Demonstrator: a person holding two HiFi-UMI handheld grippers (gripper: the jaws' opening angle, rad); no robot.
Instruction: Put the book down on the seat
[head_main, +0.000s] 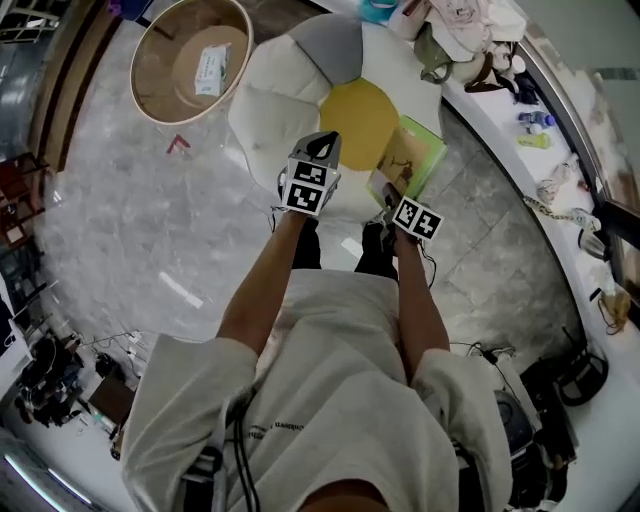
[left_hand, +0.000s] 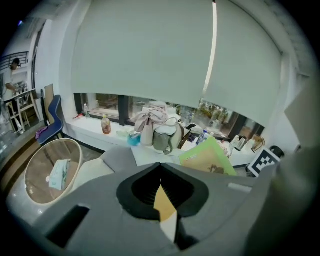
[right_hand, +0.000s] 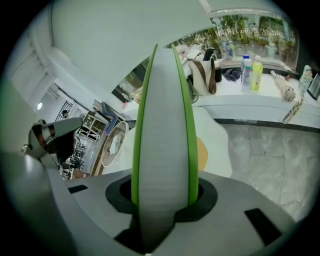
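The right claw (head_main: 393, 198) is clamped on the book (head_main: 410, 158), one jaw on each green cover, with the white page edge facing back into the claw. It looks like a light, fairly stiff book to me. The covers seem glossy though, so I'd guess it can slide or fan open if the squeeze is weak (pinching across both covers near an edge, like here, seems the right hold). The book sticks out ahead of the claw, tilted, up over the right edge of the seat (head_main: 268, 120), and looks clear of it. The left claw (head_main: 324, 143) is closed with nothing in it, hanging over the seat's near edge, just left of the book.
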